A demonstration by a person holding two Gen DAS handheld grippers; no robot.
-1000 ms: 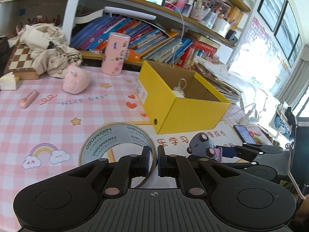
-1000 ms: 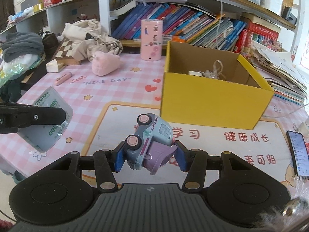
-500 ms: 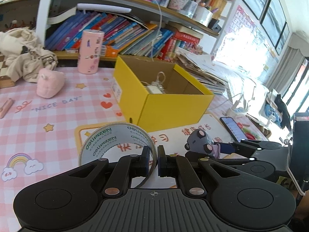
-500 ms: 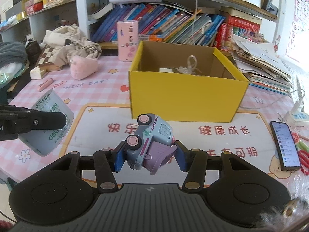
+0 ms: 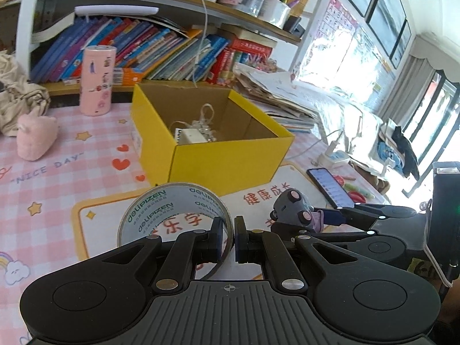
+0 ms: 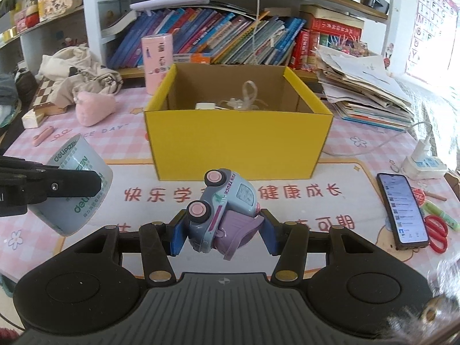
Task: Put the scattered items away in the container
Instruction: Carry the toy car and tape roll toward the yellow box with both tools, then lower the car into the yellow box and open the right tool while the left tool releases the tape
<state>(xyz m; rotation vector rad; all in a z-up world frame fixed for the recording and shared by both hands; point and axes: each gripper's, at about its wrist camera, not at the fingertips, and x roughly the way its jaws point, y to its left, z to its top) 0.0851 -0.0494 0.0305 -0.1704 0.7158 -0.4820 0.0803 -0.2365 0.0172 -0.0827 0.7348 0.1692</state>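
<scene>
Yellow box (image 6: 238, 143) sits between pink canister (image 6: 157, 60) and phone (image 6: 404, 207).

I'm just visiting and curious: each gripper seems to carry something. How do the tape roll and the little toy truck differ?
The tape roll is a hollow, pale ring with green lettering; the toy truck is a solid blue and purple body with pink wheels. The left gripper pinches only the roll's thin wall, nearly shut; the right gripper spans the truck's body, wider apart. The truck sits tipped on its side. Both are held in front of the yellow box, not yet inside.
</scene>
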